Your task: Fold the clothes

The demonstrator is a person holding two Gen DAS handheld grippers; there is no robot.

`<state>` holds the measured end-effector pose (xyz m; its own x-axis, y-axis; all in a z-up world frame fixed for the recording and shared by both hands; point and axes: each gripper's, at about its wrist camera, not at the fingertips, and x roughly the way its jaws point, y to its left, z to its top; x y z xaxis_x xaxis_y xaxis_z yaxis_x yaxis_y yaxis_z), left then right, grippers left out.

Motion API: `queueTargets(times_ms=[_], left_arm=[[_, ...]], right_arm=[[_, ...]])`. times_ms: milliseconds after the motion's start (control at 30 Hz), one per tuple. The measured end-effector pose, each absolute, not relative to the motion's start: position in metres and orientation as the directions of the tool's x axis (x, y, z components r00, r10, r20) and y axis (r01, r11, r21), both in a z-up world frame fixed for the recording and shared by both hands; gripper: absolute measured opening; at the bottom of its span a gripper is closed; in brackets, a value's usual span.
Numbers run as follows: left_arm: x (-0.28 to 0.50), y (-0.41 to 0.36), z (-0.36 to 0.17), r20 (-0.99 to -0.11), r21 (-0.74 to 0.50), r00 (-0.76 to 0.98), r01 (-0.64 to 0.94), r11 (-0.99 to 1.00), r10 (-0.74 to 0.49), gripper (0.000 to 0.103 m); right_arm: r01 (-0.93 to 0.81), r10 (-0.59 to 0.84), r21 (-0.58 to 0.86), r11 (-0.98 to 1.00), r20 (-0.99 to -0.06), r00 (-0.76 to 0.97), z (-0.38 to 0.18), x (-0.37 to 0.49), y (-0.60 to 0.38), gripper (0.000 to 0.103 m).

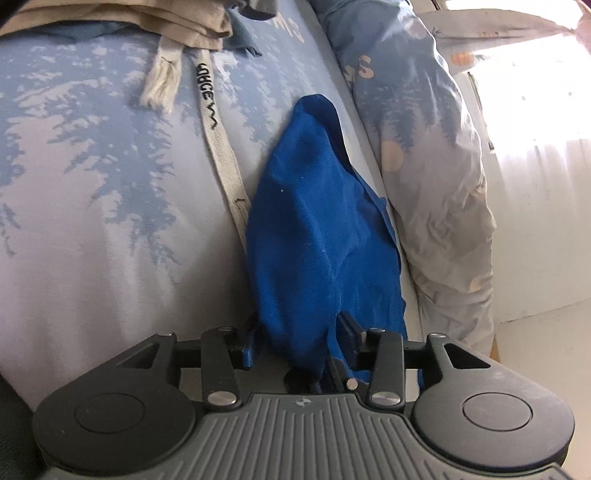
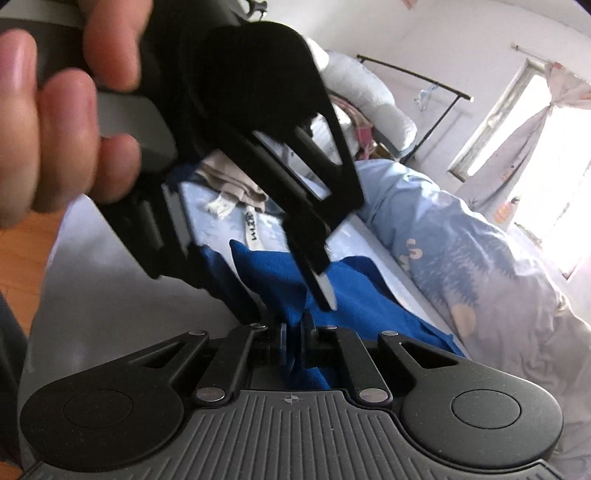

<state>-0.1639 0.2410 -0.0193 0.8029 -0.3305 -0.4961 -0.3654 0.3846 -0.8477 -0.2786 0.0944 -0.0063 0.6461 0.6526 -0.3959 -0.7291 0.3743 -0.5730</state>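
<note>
A bright blue garment (image 1: 314, 229) lies bunched in a long strip on the bed, next to the rolled quilt. In the left wrist view its near end hangs loose between the parted fingers of my left gripper (image 1: 299, 338), which is open. In the right wrist view my right gripper (image 2: 295, 338) is shut on a fold of the same blue garment (image 2: 354, 302). Just above it a hand (image 2: 55, 129) holds the left gripper (image 2: 290, 304), whose fingers straddle the cloth.
A folded beige garment (image 1: 177, 26) with a frayed cord and a lettered drawstring (image 1: 218, 147) lies farther up the tree-print sheet (image 1: 92, 166). The quilt (image 1: 424, 147) runs along the right. A clothes rack (image 2: 424, 77) and a bright curtained window (image 2: 546, 155) stand beyond.
</note>
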Motion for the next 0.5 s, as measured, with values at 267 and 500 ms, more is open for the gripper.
queueTargets(times_ms=[267,500], left_arm=[[-0.167,0.246,-0.015,-0.462,-0.864,0.829,-0.34,0.371,-0.315,0.012],[-0.169,0.246,-0.005,-0.391,-0.894,0.861,-0.271,0.357,-0.325,0.011]], right_arm=[[-0.694,0.631,-0.593,0.409,-0.366,0.684,-0.007,-0.28,0.086,0.029],[-0.635,0.553,-0.639,0.435,-0.367,0.748,-0.024,-0.268,0.077,0.039]])
